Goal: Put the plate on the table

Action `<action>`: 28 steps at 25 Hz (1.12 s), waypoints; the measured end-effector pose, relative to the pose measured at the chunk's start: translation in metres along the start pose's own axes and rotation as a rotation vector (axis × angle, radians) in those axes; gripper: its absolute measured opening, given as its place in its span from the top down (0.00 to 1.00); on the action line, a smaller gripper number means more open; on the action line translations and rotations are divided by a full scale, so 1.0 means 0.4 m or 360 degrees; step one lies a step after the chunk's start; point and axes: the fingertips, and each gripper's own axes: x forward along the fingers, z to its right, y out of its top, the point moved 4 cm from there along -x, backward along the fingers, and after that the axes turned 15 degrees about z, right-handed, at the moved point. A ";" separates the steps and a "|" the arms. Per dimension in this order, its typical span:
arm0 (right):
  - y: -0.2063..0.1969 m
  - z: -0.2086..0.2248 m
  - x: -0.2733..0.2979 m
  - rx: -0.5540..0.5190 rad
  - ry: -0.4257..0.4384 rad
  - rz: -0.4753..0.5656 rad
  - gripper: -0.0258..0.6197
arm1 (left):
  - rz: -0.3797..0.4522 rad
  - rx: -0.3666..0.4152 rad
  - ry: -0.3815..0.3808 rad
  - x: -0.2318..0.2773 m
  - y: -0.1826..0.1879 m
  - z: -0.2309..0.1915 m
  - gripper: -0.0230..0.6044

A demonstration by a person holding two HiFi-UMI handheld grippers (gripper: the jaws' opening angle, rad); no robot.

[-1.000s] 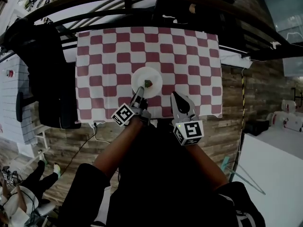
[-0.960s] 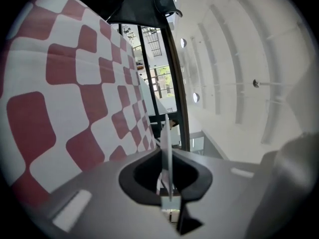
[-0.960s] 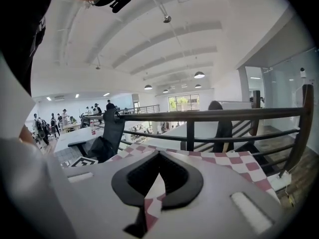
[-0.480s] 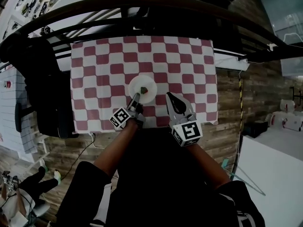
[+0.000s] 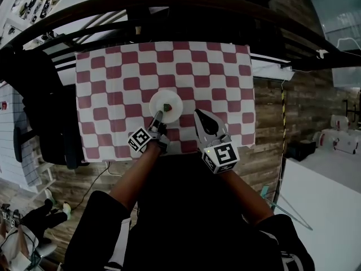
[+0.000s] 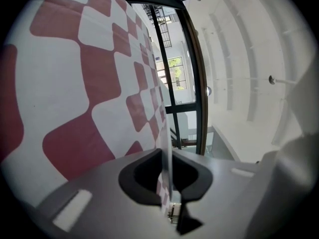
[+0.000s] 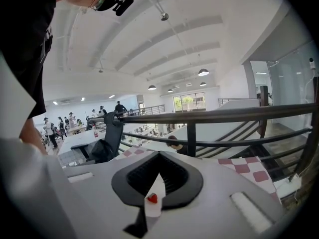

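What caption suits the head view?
Left tongs grip the round white plate over the red-and-white checked tablecloth.

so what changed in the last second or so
Very little. The plate looks slightly smaller against the cloth, so it may have come down a bit. Otherwise it is mainly the head view that shifted. Nothing was taken or let go. The left gripper stays shut on the plate's near rim, and the right gripper stays beside it, empty. The small item on the plate is still in place.

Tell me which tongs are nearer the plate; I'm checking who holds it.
Left. The left tongs clamp the plate at its near rim; the right tongs sit off to its right, not touching it.
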 end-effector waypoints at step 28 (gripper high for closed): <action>-0.033 0.056 0.015 0.0013 0.0020 -0.0056 0.96 | 0.0062 -0.0004 0.0235 0.044 -0.005 -0.093 0.87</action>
